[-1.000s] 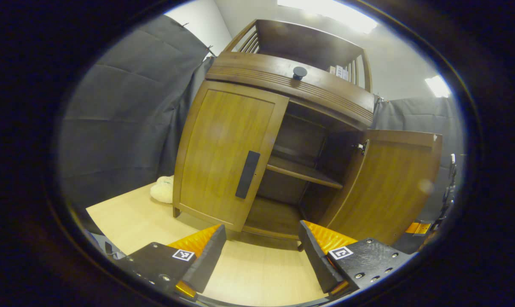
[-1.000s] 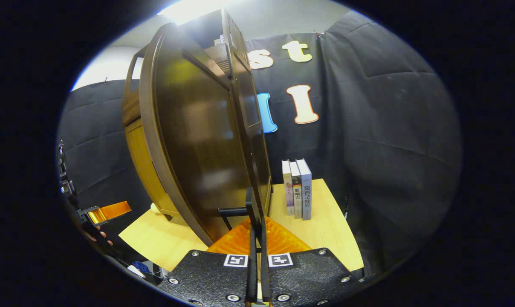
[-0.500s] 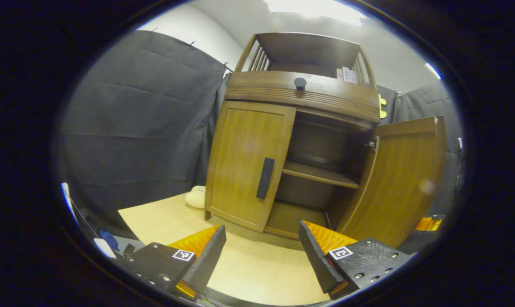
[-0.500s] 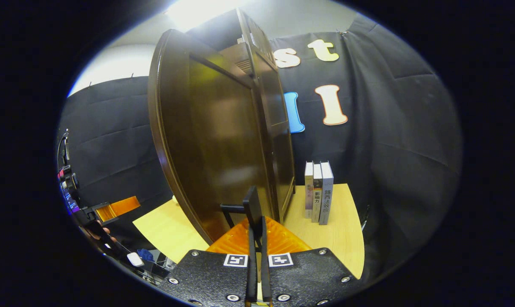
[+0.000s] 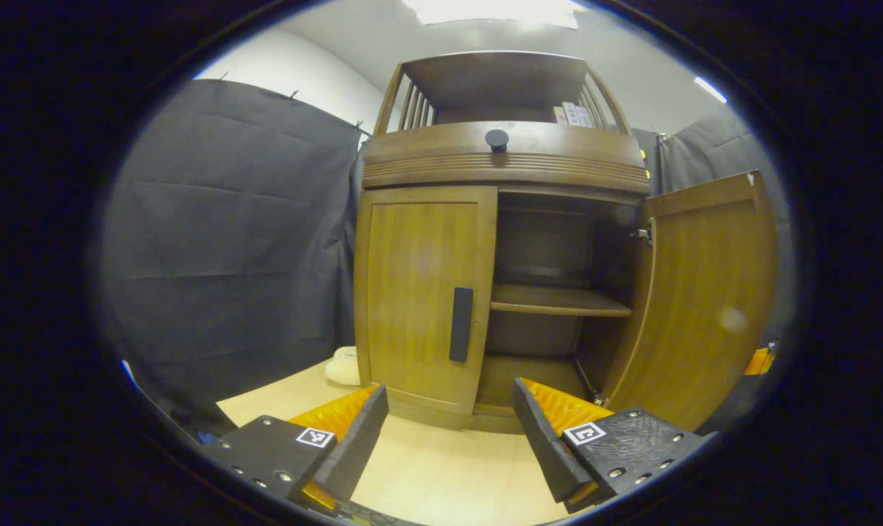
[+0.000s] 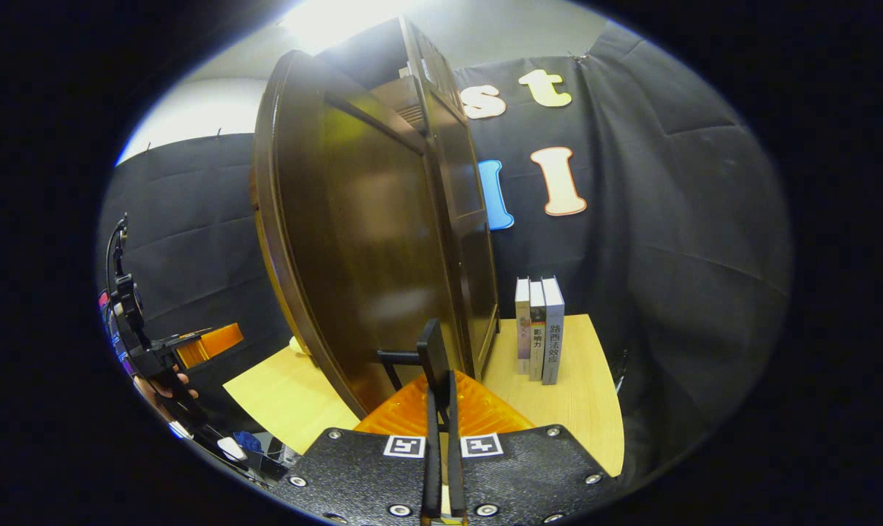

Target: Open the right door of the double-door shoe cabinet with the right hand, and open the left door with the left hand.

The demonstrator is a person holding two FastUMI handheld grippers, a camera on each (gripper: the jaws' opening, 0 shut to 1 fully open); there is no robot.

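The brown wooden shoe cabinet [image 5: 500, 157] stands upright on a light wooden table. Its left door [image 5: 419, 277] is closed, with a dark vertical handle [image 5: 461, 324] near its inner edge. My left gripper [image 5: 449, 438] is open and hangs in front of that door, a short way off and lower than the handle. The right door [image 5: 705, 292] is swung wide, baring the inner shelf [image 5: 558, 299]. In the right gripper view, my right gripper [image 6: 439, 383] is shut on the right door's handle [image 6: 433, 351], with the door's outer face [image 6: 368, 241] just left of it.
Three books [image 6: 536, 329] stand upright on the table [image 6: 580, 394] to the right of the cabinet. A pale soft item [image 5: 343, 365] lies at the cabinet's left foot. A round knob [image 5: 496, 139] sits on the drawer front. Black cloth walls surround the table.
The left gripper view has levelled out, and the cabinet now stands straight and centred in it. My right gripper stays shut on the handle, with the right door held wide.
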